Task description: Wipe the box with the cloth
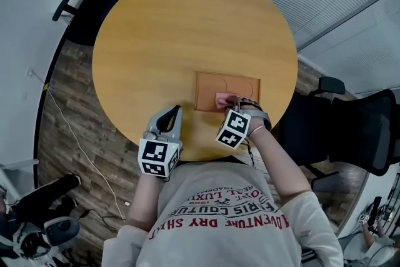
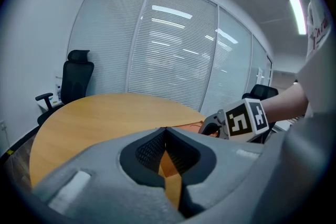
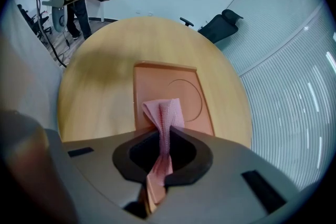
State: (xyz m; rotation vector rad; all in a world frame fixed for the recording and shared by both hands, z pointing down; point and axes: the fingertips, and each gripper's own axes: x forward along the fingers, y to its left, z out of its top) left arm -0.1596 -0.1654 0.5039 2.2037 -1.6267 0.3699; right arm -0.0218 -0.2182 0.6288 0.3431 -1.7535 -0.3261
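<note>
The cloth [image 3: 165, 110] is pinched in the right gripper [image 3: 164, 132], just ahead on the box [image 3: 157, 81]; wiping is judged barely begun. The left gripper [image 2: 166, 132] is closed, empty.

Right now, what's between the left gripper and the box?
Only bare table separates the left gripper from the box; the head view shows this.

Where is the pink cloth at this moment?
In the right gripper view, the cloth is pinched in the right gripper, its free end over the near edge of the orange box on the round table.
</note>
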